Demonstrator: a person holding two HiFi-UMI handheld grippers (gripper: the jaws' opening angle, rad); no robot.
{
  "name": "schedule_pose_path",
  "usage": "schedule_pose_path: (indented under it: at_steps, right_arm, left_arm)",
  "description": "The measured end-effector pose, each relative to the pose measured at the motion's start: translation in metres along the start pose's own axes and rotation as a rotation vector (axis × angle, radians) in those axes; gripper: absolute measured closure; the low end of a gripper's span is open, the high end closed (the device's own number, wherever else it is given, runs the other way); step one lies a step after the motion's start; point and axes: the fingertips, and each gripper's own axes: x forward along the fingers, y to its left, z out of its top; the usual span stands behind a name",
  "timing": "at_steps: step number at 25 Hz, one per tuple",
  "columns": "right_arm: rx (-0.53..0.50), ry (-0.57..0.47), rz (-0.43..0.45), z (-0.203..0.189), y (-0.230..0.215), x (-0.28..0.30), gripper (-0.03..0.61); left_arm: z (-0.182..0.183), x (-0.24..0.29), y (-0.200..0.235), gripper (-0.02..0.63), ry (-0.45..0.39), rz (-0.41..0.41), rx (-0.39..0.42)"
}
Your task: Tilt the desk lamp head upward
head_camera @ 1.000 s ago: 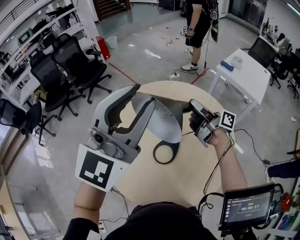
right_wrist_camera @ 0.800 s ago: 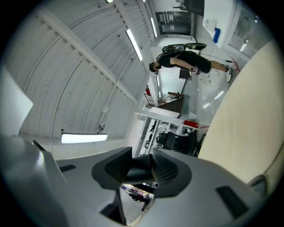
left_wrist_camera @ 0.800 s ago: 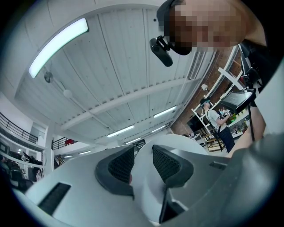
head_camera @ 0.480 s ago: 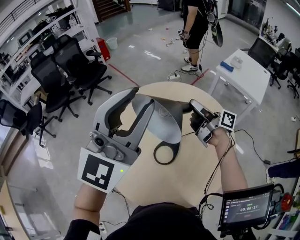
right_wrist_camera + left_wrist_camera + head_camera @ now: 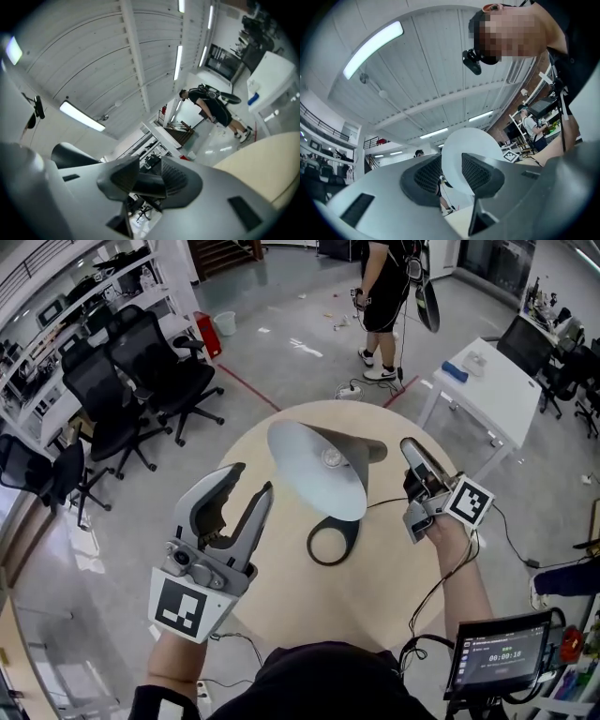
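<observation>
One desk lamp point(image 5: 319, 472), two grippers point(image 5: 253, 478) point(image 5: 409, 444), one round table point(image 5: 361, 601), one bystander point(image 5: 384, 287)

The person wears a black top point(image 5: 319, 679) with sleeves that leave the forearms bare, and a small black camera point(image 5: 472, 61) sits at the head. The left gripper point(image 5: 253, 478) is light grey plastic with two broad curved jaws lined with black ribbed pads point(image 5: 477, 172), a round lens point(image 5: 182, 560) in its body and a white cube point(image 5: 180, 606) printed with a black square marker. The right gripper point(image 5: 411, 445) is of the same grey make with its own marker cube point(image 5: 470, 502), and a thin black cable point(image 5: 435, 589) trails from it beside the forearm
</observation>
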Motion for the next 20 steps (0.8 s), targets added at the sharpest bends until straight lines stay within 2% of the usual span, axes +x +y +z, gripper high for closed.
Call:
schedule_pose_path:
  at_steps: [1,3,4,7,11,13,17,20]
  right_arm:
    - [-0.028,-0.005,-0.011,-0.002,0.003,-0.009,0.437]
    - [-0.051,-0.015,-0.018,-0.007,0.010,-0.035,0.554]
    - [-0.050,-0.018,-0.019,-0.010,0.014,-0.049,0.574]
    - [-0.062,0.017,-0.043,-0.030,0.026,-0.083,0.575]
    - [-0.153,0.166,-0.108,-0.103,0.035,-0.106,0.574]
    - [-0.177,0.230,-0.124,-0.140,0.048,-0.115,0.574]
    - [-0.249,0.328,-0.169,-0.191,0.067,-0.130,0.574]
    - [-0.360,0.376,-0.173,-0.216,0.074,-0.136,0.574]
  left_arm:
    - [-0.013,-0.007,-0.001,0.472,0.027,0.000,-0.023]
    - [-0.040,-0.021,-0.010,0.472,0.091,0.003,-0.080]
    - [-0.053,-0.027,-0.017,0.472,0.125,0.007,-0.111]
    - [-0.086,-0.041,-0.042,0.472,0.208,0.017,-0.215]
    - [-0.143,-0.058,-0.087,0.472,0.300,0.012,-0.439]
    - [-0.167,-0.065,-0.116,0.472,0.353,-0.019,-0.530]
    - [-0.188,-0.075,-0.155,0.472,0.448,-0.072,-0.600]
    - [-0.193,-0.072,-0.162,0.472,0.451,-0.075,-0.660]
